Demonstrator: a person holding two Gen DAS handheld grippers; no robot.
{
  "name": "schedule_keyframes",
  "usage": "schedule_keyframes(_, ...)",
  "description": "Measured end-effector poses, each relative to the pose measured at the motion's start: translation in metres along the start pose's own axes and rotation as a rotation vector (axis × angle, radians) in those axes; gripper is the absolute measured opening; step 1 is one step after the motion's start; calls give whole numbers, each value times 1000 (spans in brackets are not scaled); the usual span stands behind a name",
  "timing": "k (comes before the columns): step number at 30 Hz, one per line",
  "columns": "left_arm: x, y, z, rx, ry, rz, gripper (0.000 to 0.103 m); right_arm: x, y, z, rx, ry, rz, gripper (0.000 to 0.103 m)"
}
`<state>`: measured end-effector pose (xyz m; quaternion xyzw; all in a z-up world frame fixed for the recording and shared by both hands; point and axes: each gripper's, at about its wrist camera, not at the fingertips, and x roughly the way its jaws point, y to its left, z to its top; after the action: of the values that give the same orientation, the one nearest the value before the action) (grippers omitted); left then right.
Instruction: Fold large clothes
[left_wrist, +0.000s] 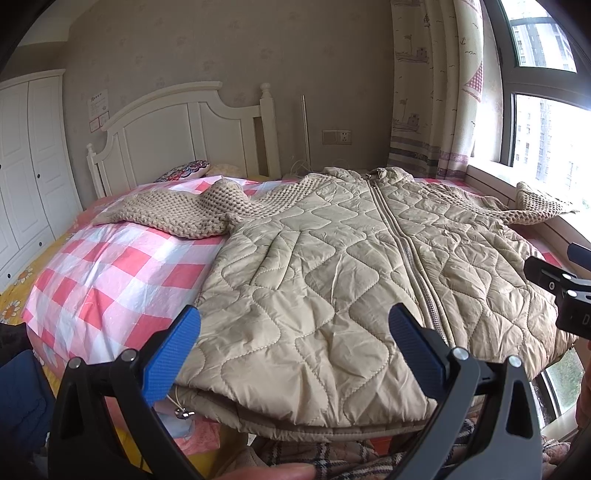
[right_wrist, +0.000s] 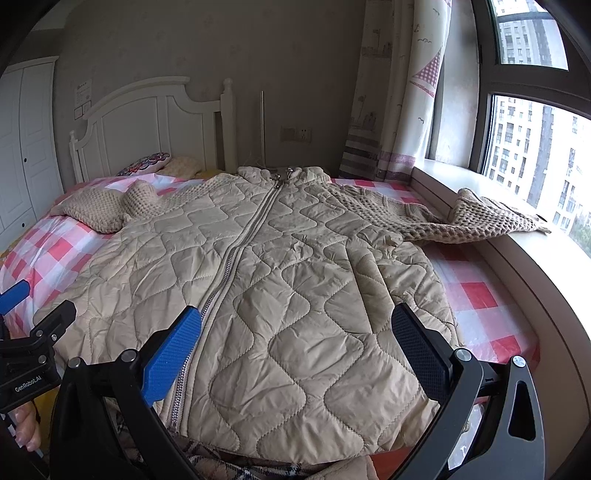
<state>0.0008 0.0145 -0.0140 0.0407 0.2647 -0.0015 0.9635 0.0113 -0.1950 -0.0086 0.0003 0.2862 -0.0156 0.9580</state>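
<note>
Lying front-up on the bed, the beige quilted coat is spread flat with its zipper closed and running from the collar at the headboard end down to the hem at the foot edge.

Left side: a white wardrobe stands beyond the bed's left edge. The coat's left knitted sleeve lies outstretched over the pink-and-white checked sheet, pointing toward that edge. A patterned pillow rests at the white headboard.

Left gripper: its blue-padded fingers are spread wide apart and hold nothing — they hover over the hem, left of the zipper, near the foot edge.

Centre: the coat body covers the middle of the bed; its hem overhangs the foot edge slightly, above a plaid fabric below.

Right gripper: the fingers are likewise spread wide and empty, positioned over the hem to the right of the zipper.

Right side: the other knitted sleeve extends off the bed's right edge — its cuff rests on the window sill. A printed curtain hangs at the head-end corner beside the window.
</note>
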Motion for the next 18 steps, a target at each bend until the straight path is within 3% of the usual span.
schedule_keyframes(12, 6, -2, -2, 9, 32, 7, 101, 12, -7, -5, 30, 26, -6, 99)
schedule_keyframes(18, 28, -4, 2, 36, 91, 12, 101, 30, -28, -4, 62, 55, -29, 99)
